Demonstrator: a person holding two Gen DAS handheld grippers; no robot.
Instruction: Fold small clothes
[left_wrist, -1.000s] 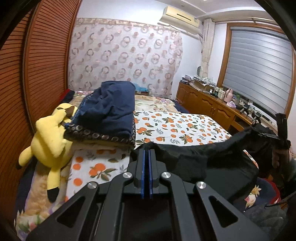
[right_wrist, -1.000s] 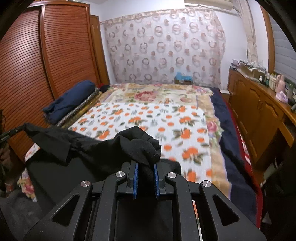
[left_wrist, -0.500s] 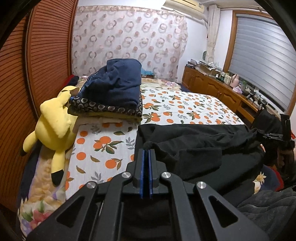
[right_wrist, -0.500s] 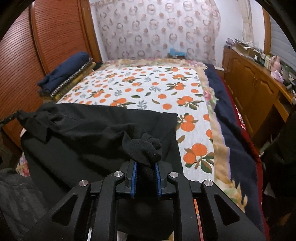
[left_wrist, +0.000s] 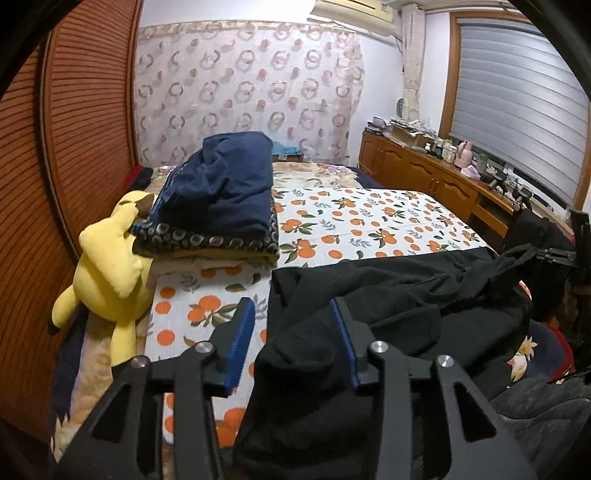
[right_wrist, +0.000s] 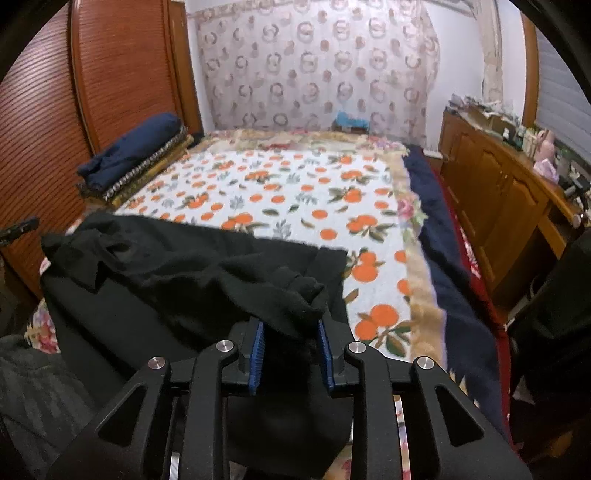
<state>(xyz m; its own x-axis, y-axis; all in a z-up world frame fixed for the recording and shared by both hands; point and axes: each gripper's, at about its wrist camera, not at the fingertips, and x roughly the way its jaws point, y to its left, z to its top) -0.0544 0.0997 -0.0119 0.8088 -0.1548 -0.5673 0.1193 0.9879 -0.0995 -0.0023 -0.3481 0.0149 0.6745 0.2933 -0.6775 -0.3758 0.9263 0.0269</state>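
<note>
- the black garment (left_wrist: 388, 295) is lying rumpled across the near end of the bed (left_wrist: 369, 221), on the orange-print sheet, with one edge hanging off the near side
- left gripper (left_wrist: 291, 332) has its jaws wide apart. a lump of the garment sits between the blue pads (left_wrist: 240, 339) and leans on the right one, nothing is pinching it
- right gripper (right_wrist: 290, 350) is at the garment's other end, jaws also spread. a bunched corner of cloth pokes up between its pads (right_wrist: 256, 354), which look parted a bit less than the left's. can't tell for sure if they touch the cloth, but it isn't clamped
- from the right wrist view the garment (right_wrist: 192, 273) covers the near left part of the bed (right_wrist: 295, 192), sleeve end flopped toward the left edge
- yellow plush (left_wrist: 107, 269) slumps off the bed's left edge, just beside a stack of folded bedding (left_wrist: 218, 206) with a navy piece on top
- that stack (right_wrist: 136, 162) sits along the bed's left side, well apart from the garment
- wooden cabinet (left_wrist: 424, 177) runs along the right of the bed, cluttered top
</note>
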